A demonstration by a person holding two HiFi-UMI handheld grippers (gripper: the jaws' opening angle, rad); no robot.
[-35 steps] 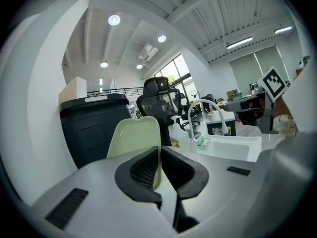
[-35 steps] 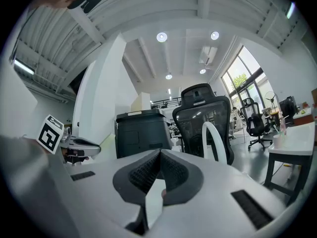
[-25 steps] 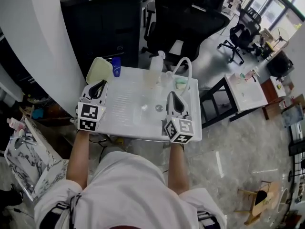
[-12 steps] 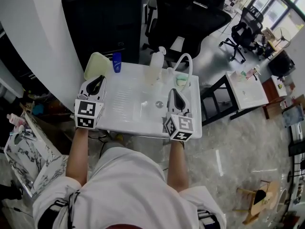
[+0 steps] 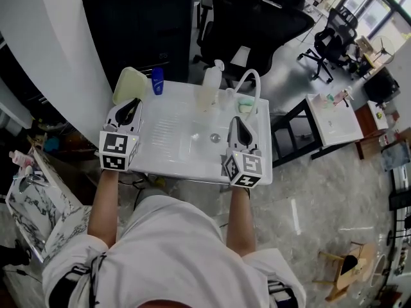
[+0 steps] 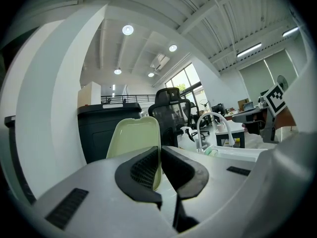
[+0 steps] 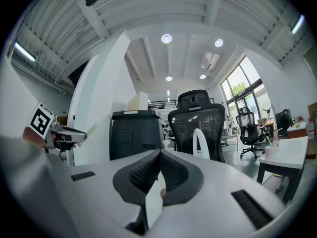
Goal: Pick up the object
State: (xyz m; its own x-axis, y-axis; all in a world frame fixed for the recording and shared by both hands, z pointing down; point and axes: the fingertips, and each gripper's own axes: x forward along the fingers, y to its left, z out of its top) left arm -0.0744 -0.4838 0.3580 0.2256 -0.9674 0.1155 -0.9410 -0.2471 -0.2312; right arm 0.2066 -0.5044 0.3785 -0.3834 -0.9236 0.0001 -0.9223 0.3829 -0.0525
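On the white sink unit [image 5: 168,147] my left gripper [image 5: 132,102] hovers at the left edge, jaws shut with nothing between them. Just beyond it a pale green plastic board [image 5: 130,84] leans at the back left corner; in the left gripper view this board [image 6: 134,139] stands right behind the shut left gripper [image 6: 159,150]. My right gripper [image 5: 238,120] is over the right side, also shut and empty, pointing at the white curved faucet [image 5: 252,87]. In the right gripper view the faucet [image 7: 200,142] rises past the right gripper [image 7: 159,152].
A small blue bottle [image 5: 157,82], a clear soap bottle [image 5: 209,85] and a green sponge [image 5: 244,105] line the back rim. A drain [image 5: 215,137] sits mid-basin. A black cabinet [image 5: 141,24] and black office chair [image 5: 257,24] stand behind; a small table [image 5: 331,117] is to the right.
Both grippers have drifted a little forward over the sink top, away from the person. Both stay shut and empty.
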